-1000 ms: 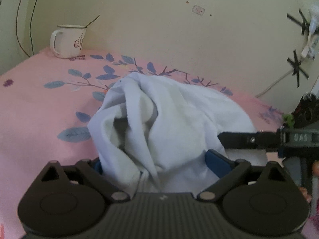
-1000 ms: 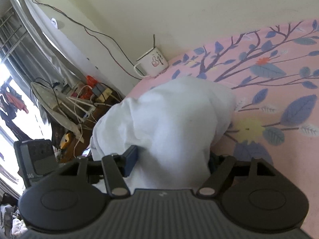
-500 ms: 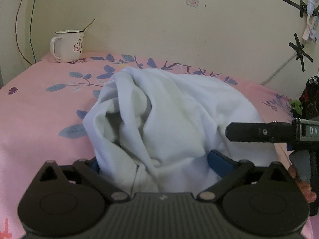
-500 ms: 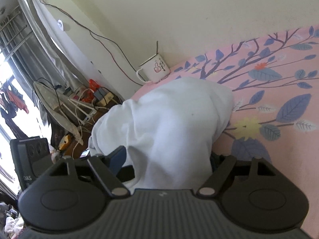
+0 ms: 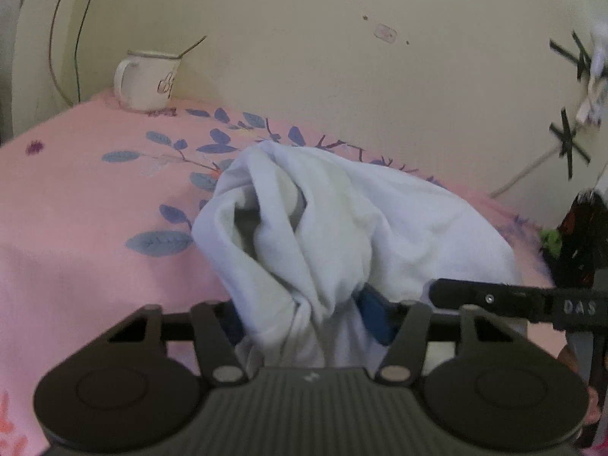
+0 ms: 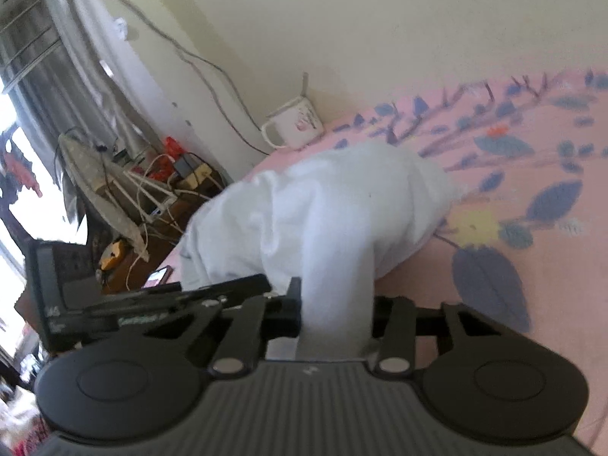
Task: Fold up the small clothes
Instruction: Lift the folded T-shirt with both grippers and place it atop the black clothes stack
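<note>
A crumpled white garment (image 5: 380,220) lies heaped on the pink floral bedsheet (image 5: 76,228). My left gripper (image 5: 304,319) is closing its jaws, and its near edge is bunched between the blue pads (image 5: 374,317). A black finger of the right gripper (image 5: 494,298) reaches in from the right. In the right wrist view the same garment (image 6: 334,197) narrows into a tight column squeezed between the closing jaws of my right gripper (image 6: 336,311). The left gripper's finger (image 6: 212,292) shows at the left there.
A white mug (image 5: 150,79) with a spoon stands at the far corner by the wall, also seen as the mug (image 6: 296,127). Past the bed's edge is a clutter of cables and boxes (image 6: 152,182). A dark patterned item (image 5: 581,235) sits at the right edge.
Both grippers' jaws have drawn in around the garment's edge, gathering the cloth into folds between them. The right wrist view has rolled and shifted a little.
</note>
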